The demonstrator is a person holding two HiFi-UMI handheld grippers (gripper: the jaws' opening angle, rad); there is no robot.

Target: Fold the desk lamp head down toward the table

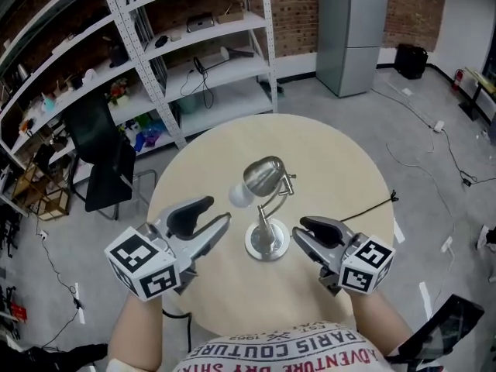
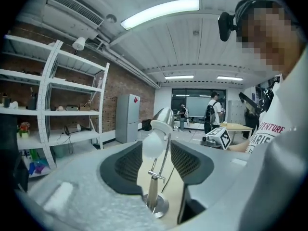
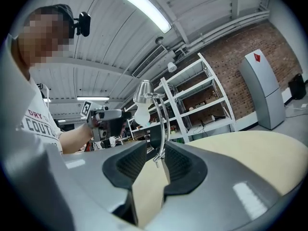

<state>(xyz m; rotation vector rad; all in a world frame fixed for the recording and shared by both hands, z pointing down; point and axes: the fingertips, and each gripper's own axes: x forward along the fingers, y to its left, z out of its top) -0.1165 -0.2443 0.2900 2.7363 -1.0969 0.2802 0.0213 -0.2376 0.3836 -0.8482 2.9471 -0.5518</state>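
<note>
Left gripper (image 1: 217, 212) and right gripper (image 1: 301, 232), in the head view, flank the desk lamp (image 1: 264, 178) at the middle of the round table (image 1: 341, 161), both released and grasping nothing. In the left gripper view, the parted jaws frame the desk lamp (image 2: 150, 144) beyond them, apart from it. In the right gripper view, the jaws stand apart with the lamp's curved stem beyond them.

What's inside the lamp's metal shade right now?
A white bulb pokes out of the open end of the shade. The bulb's base and socket sit deeper inside, covered by the shade, so they can't be seen.
</note>
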